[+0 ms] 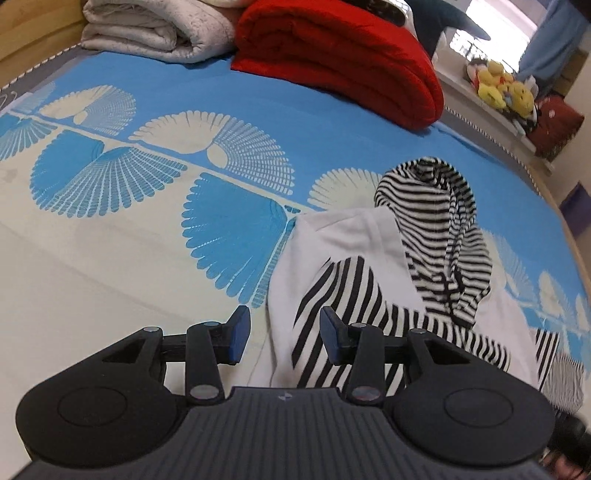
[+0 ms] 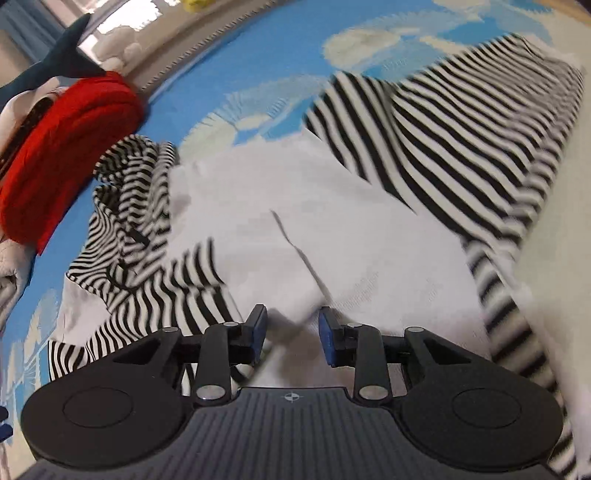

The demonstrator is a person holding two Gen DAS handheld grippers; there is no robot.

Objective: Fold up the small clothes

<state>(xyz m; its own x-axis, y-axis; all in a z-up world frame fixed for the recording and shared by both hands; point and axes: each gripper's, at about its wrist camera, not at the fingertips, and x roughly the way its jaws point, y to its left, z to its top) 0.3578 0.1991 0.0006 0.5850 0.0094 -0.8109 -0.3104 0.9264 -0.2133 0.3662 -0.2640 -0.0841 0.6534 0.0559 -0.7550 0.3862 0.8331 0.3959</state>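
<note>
A small white hooded top (image 1: 343, 236) with black-and-white striped sleeves and hood lies rumpled on the blue and cream patterned bedspread (image 1: 110, 240). Its striped hood (image 1: 439, 229) stands bunched up at the far end. My left gripper (image 1: 284, 332) is open and empty, just above the garment's left edge, with one striped sleeve (image 1: 332, 306) under it. In the right wrist view the top (image 2: 295, 206) fills the middle, hood (image 2: 129, 206) at left, a striped sleeve (image 2: 443, 129) spread at right. My right gripper (image 2: 293, 328) is open, its jaws on either side of a raised white fold.
A folded red quilt (image 1: 332, 62) and a folded beige quilt (image 1: 155, 29) lie at the bed's far end. The red quilt also shows in the right wrist view (image 2: 66, 147) with a shark plush (image 2: 59, 55) behind. Stuffed toys (image 1: 502, 88) sit on a shelf beyond the bed.
</note>
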